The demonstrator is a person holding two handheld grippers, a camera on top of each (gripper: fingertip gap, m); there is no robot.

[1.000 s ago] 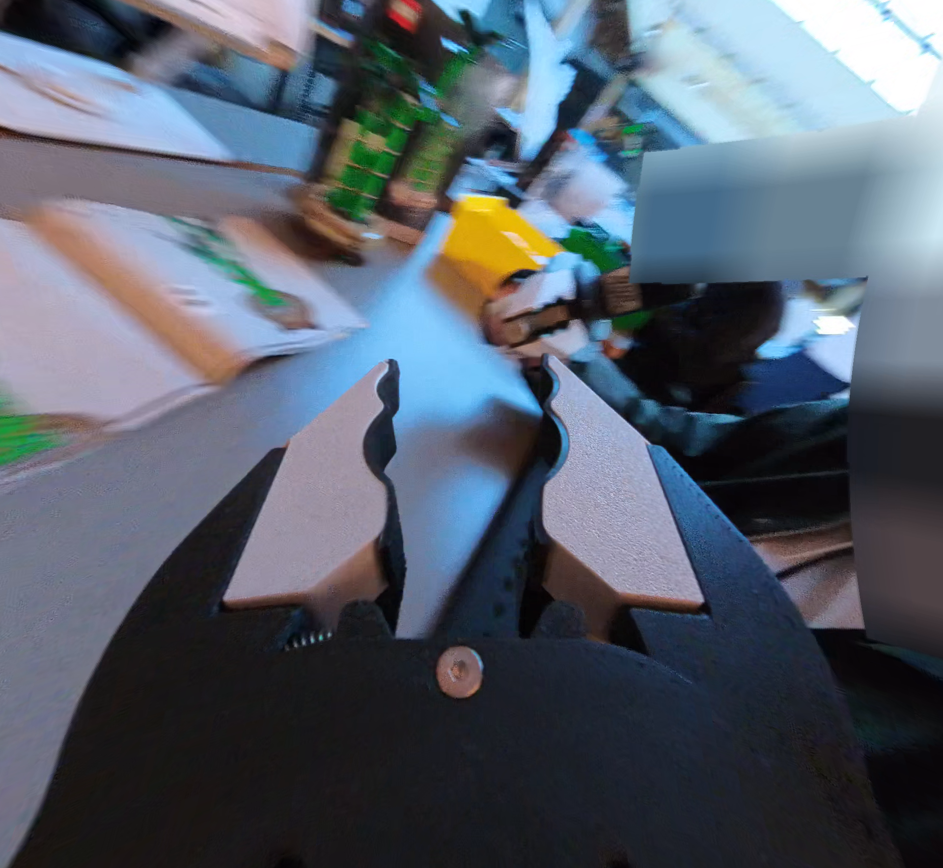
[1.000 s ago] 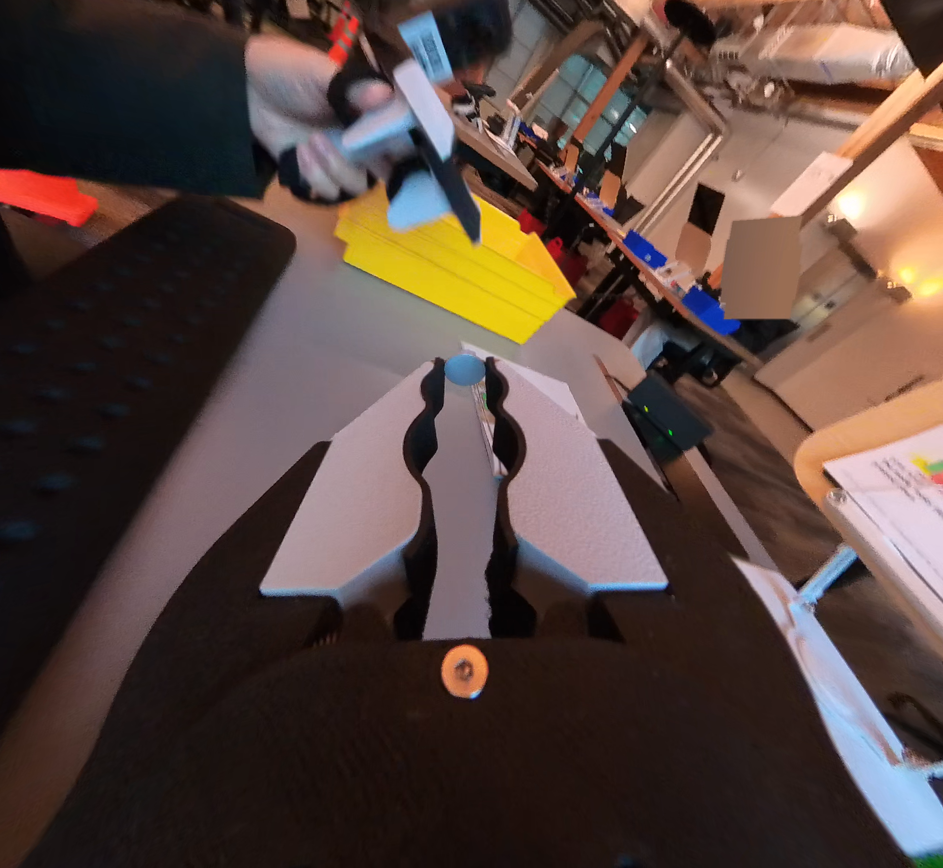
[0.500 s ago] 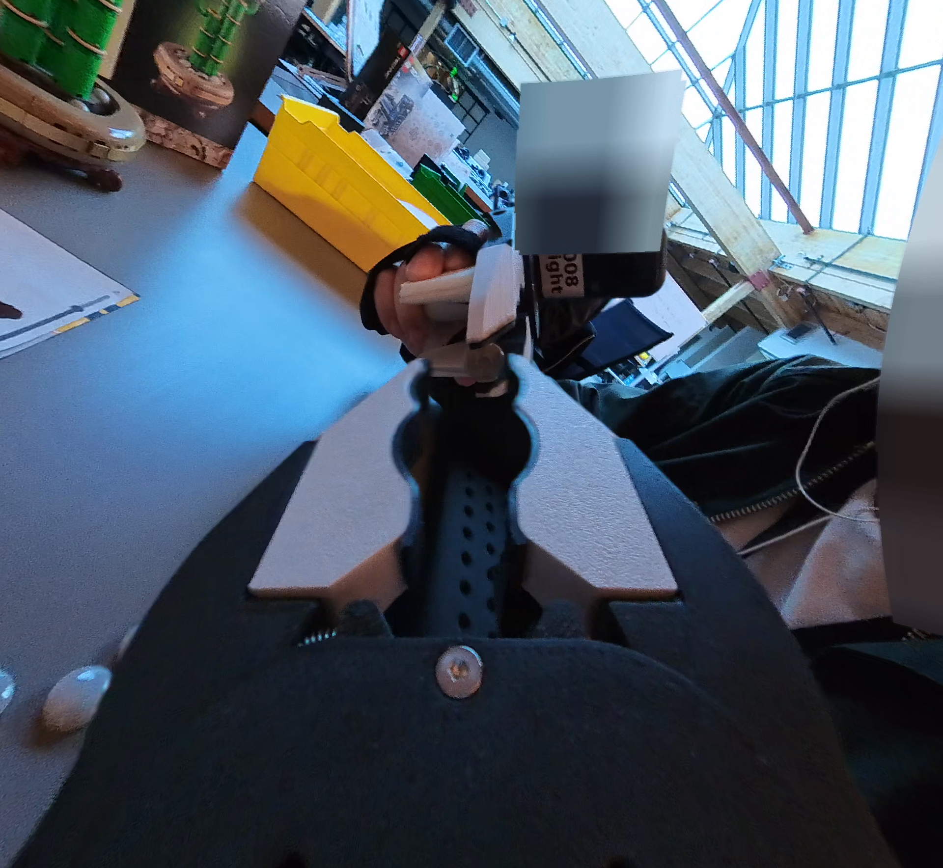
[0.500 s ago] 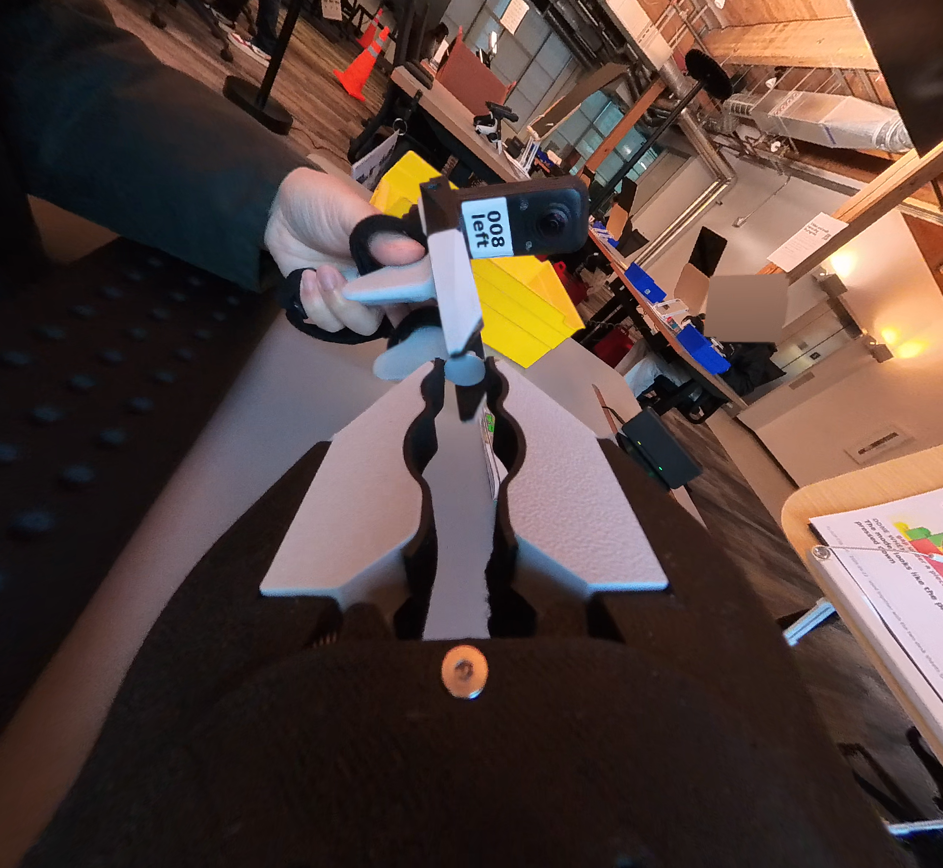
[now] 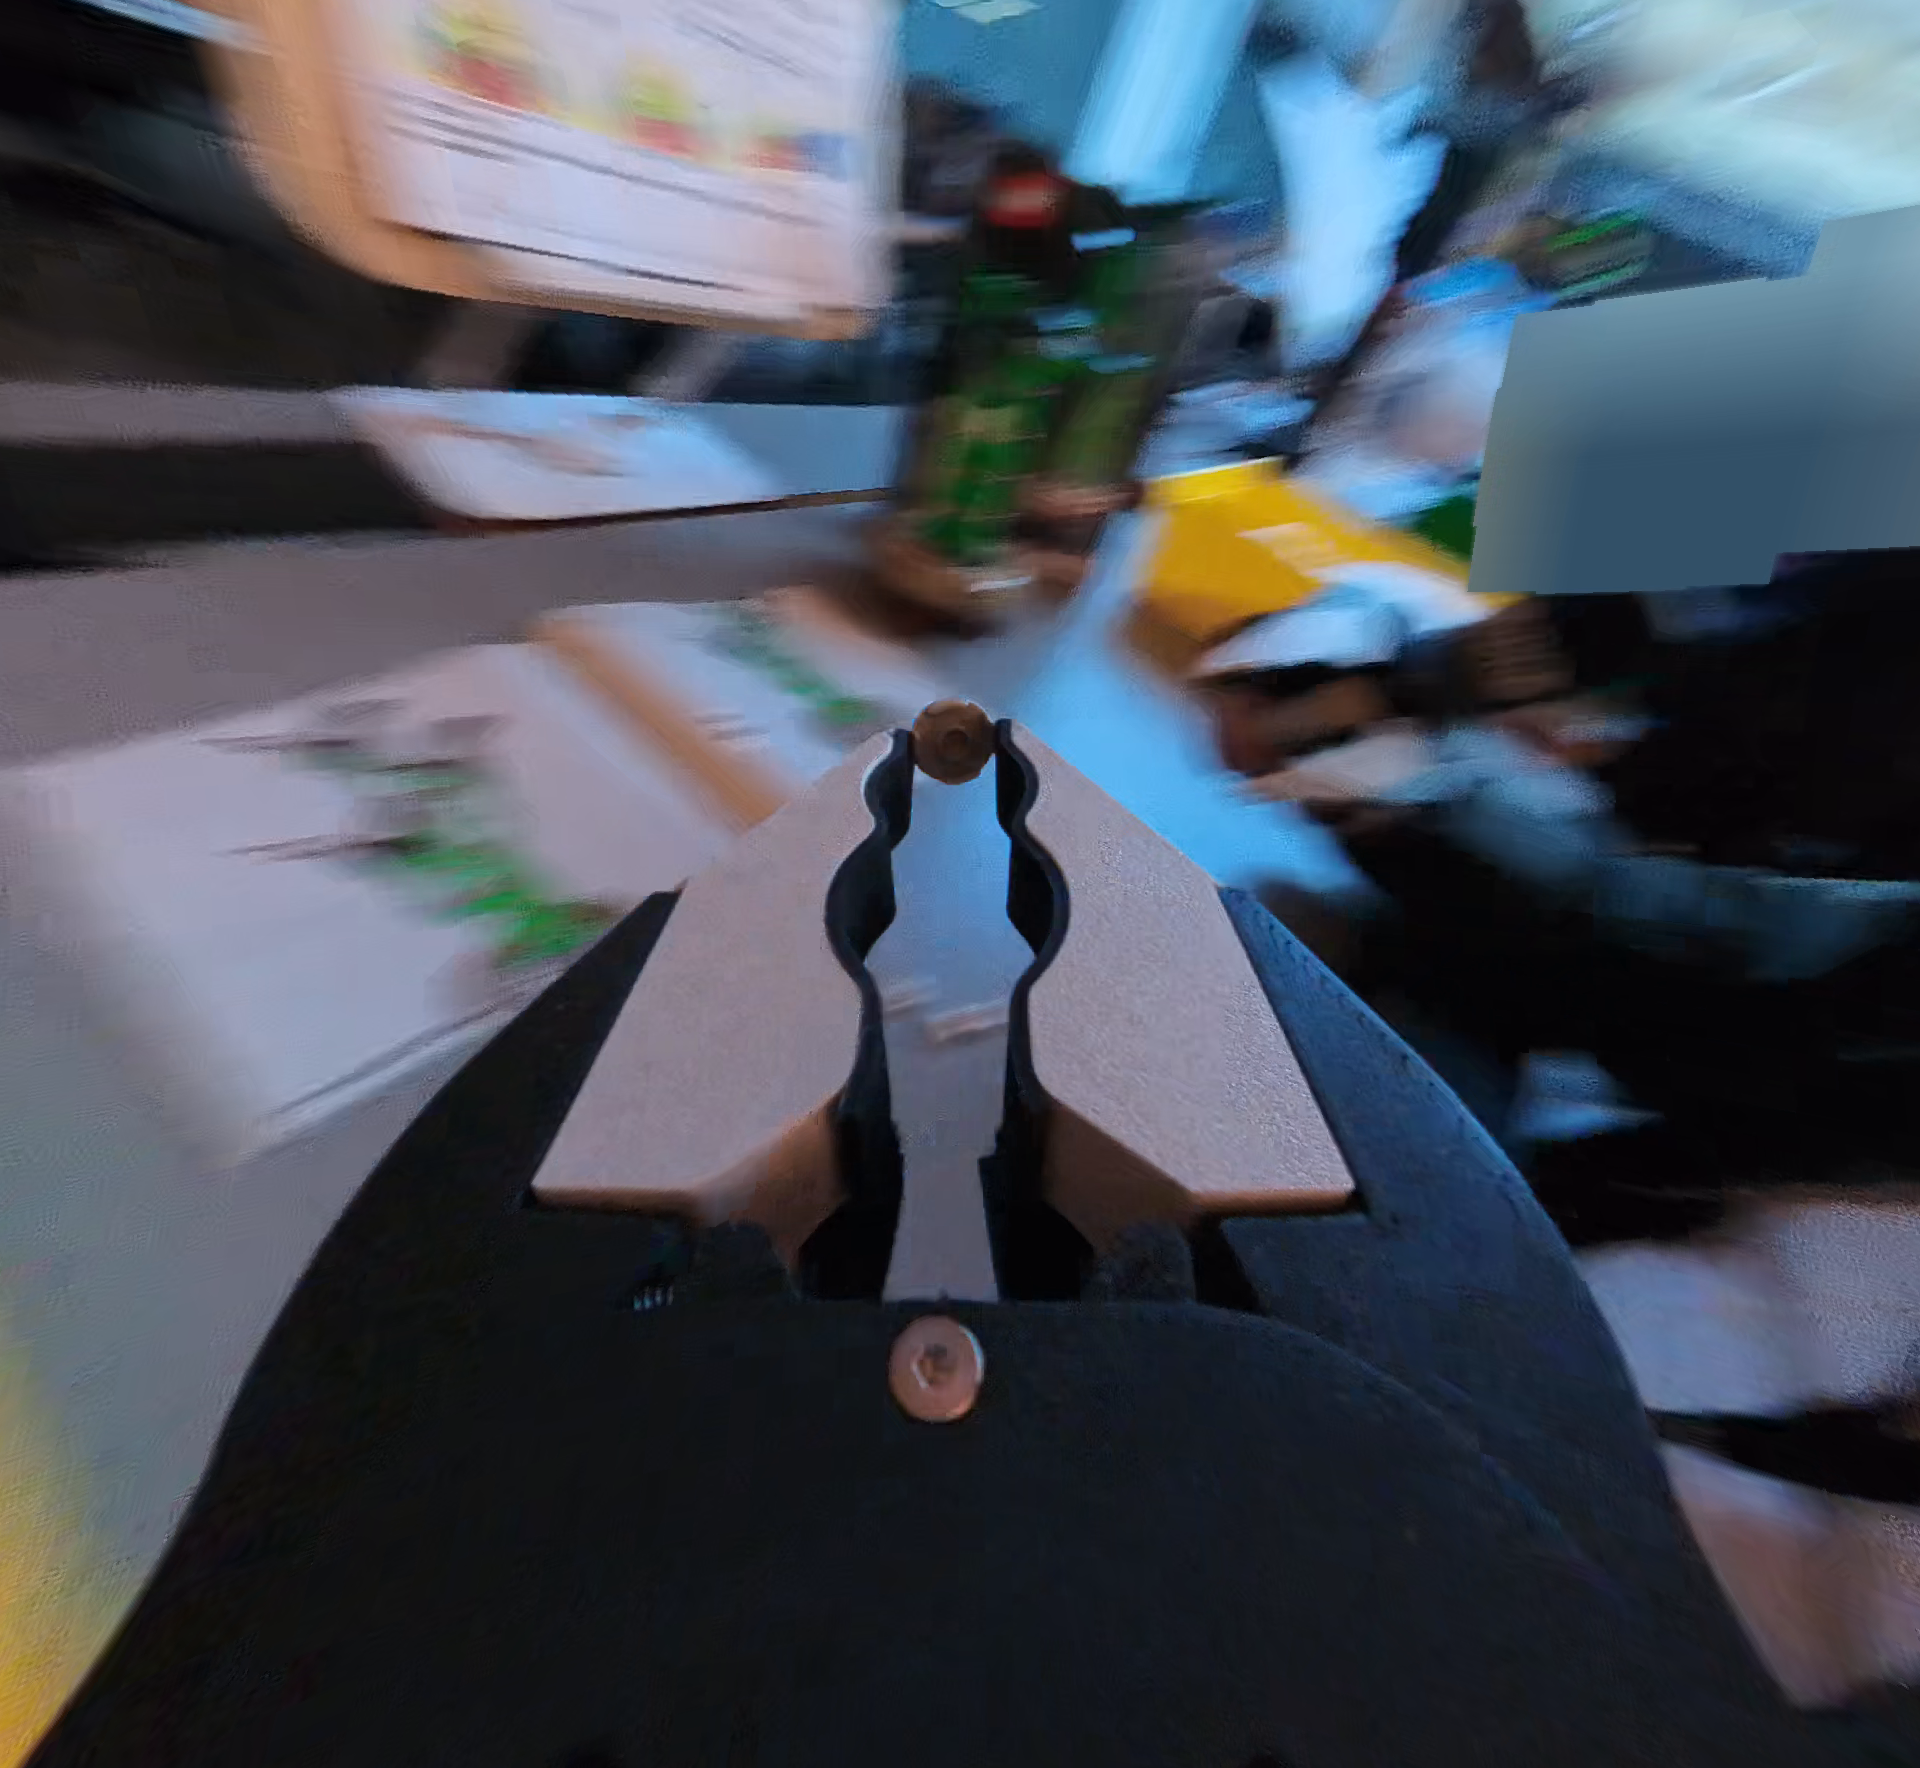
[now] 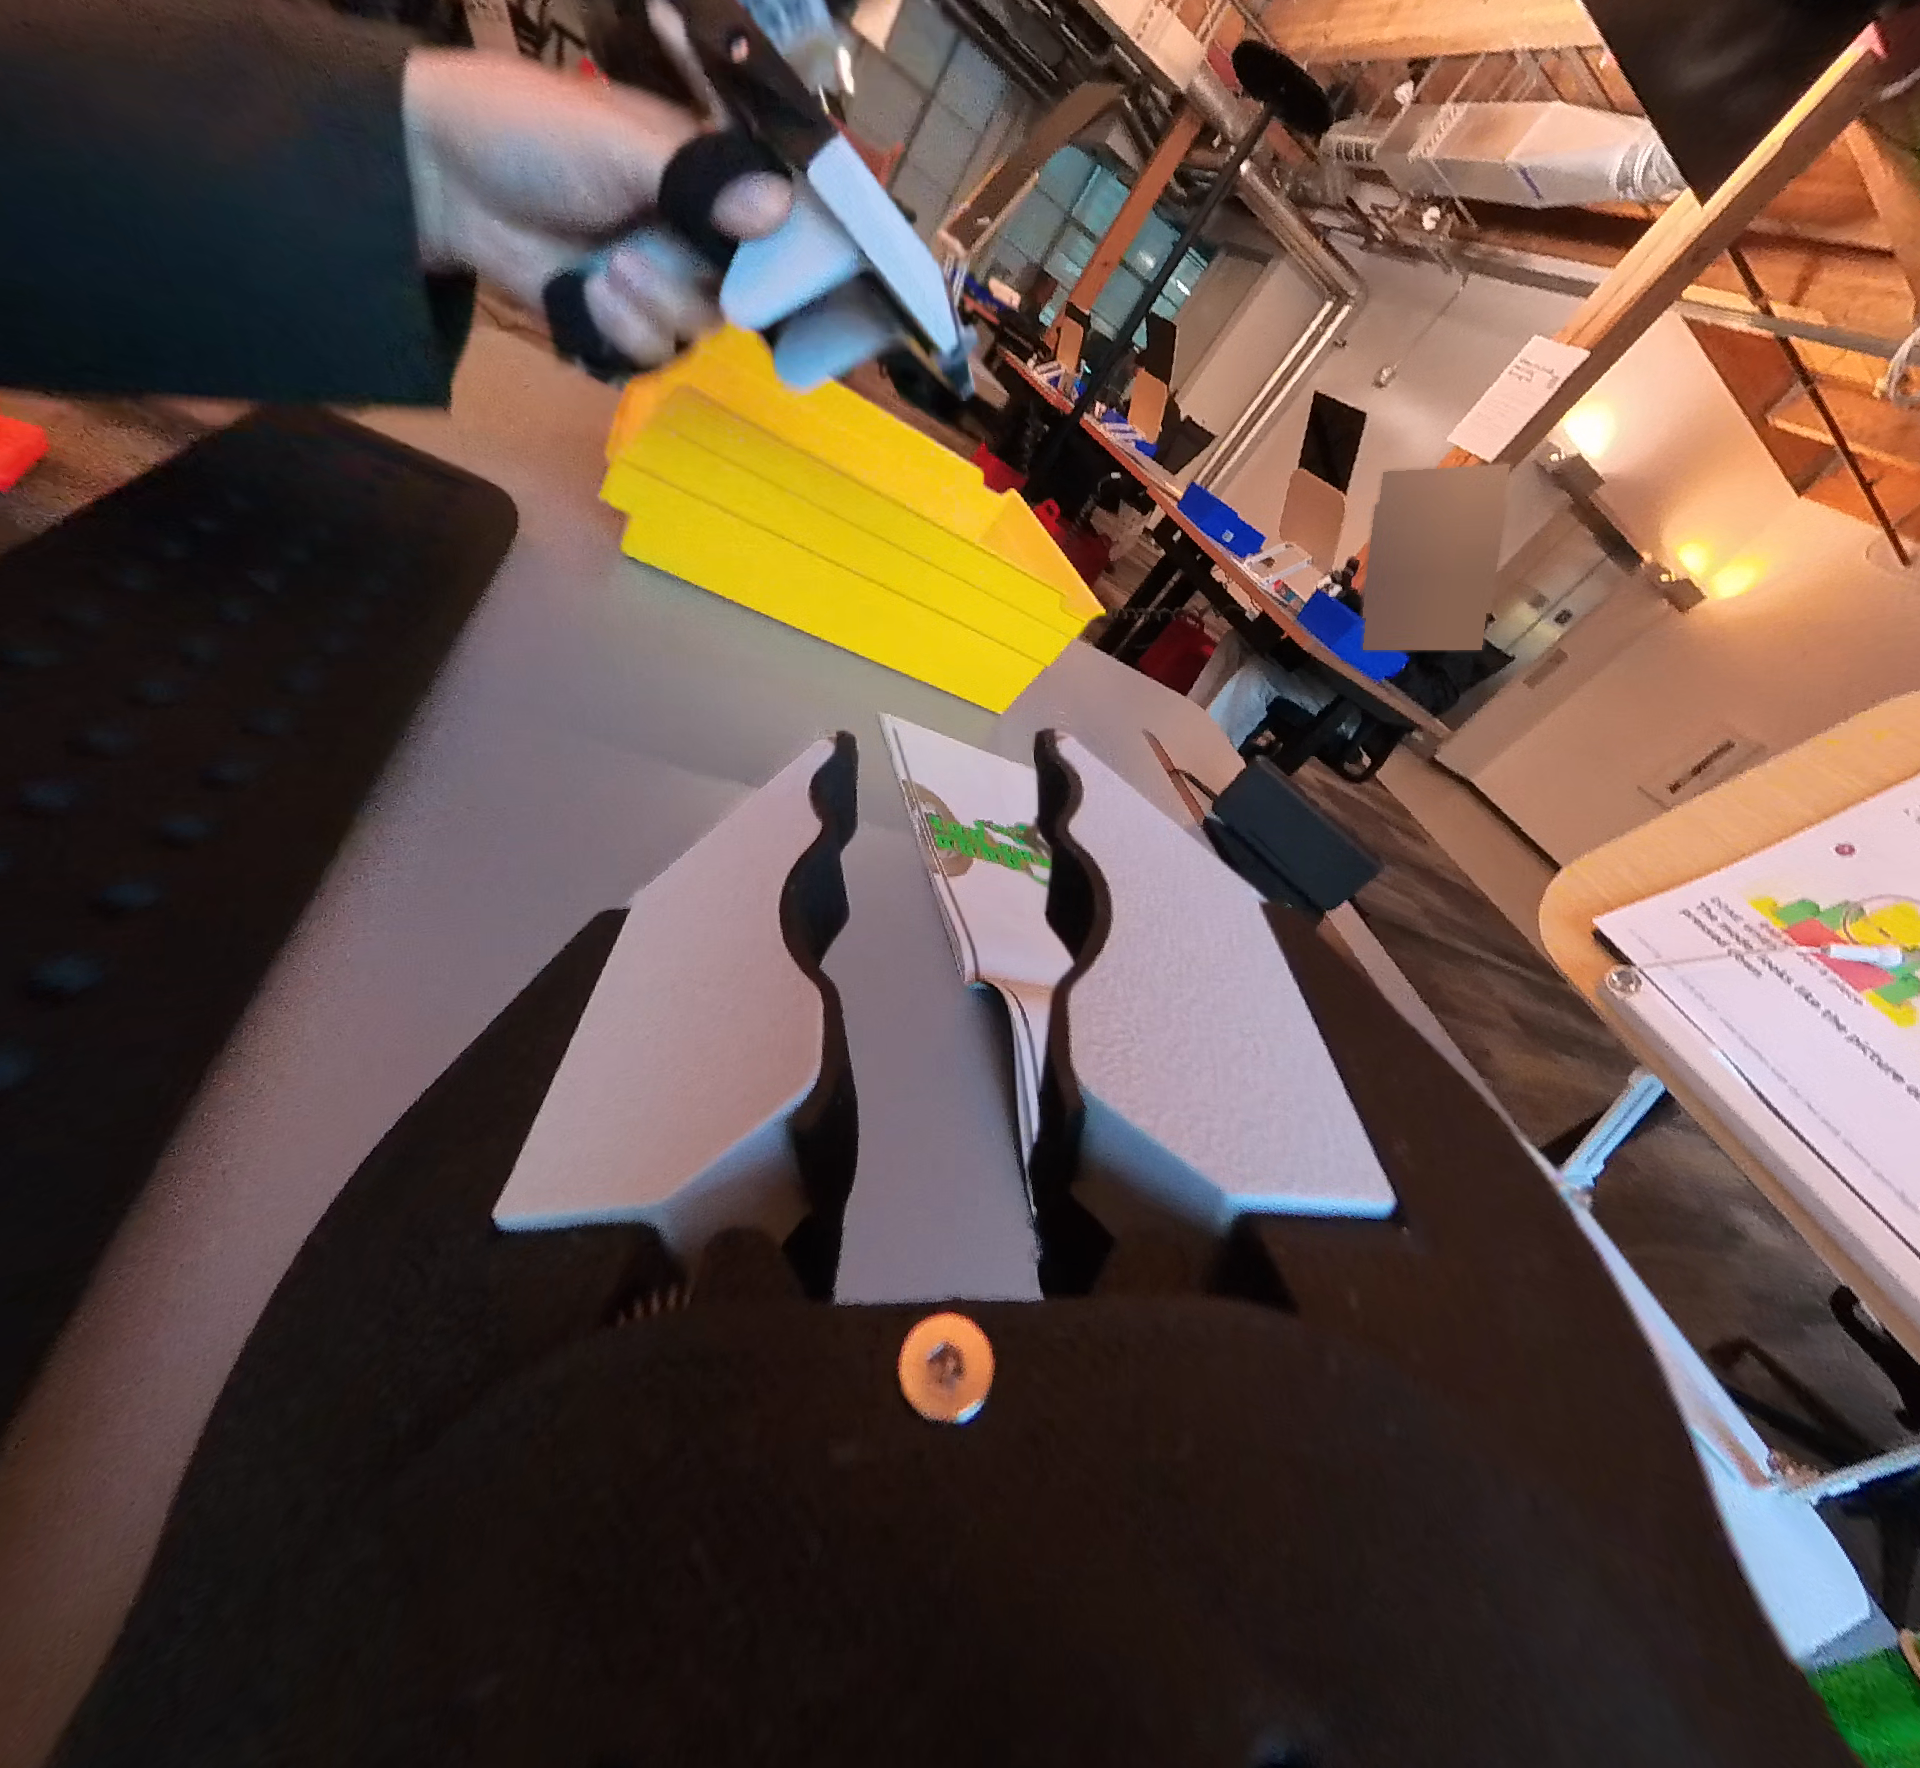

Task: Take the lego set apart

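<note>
Tan and round, a small stud (image 5: 950,755) sits pinched between the tips of my left gripper (image 5: 950,757), which is clamped on it. The left wrist view is badly smeared, so I can only say the stud looks like a single lego piece. Beyond it on the grey surface (image 5: 208,1230) lies an open booklet (image 5: 416,845), and farther back stands what seems to be the green lego set (image 5: 997,461) with a box (image 5: 1101,347) behind it, all blurred. A yellow bin (image 5: 1236,544) shows to the right of the set.

My right gripper (image 6: 943,750) has its fingers apart with nothing between them. It is held low over the surface (image 6: 582,752), pointing at the booklet (image 6: 977,845), whose open pages run between and under the fingertips (image 6: 1049,752). Past the booklet sits the bin (image 6: 831,544), lying on the surface. In the right wrist view the left gripper (image 6: 925,336) is up and to the left, above the near end of the bin, held by a hand (image 6: 561,191) in a dark sleeve (image 6: 197,191); it is blurred there and I cannot make out the stud from this side. A black dotted mat (image 6: 177,679) covers the left part of the surface. To the right a small black box (image 6: 1288,835) rests near the surface's edge, and a board (image 6: 1787,1012) with a printed sheet stands further right.
</note>
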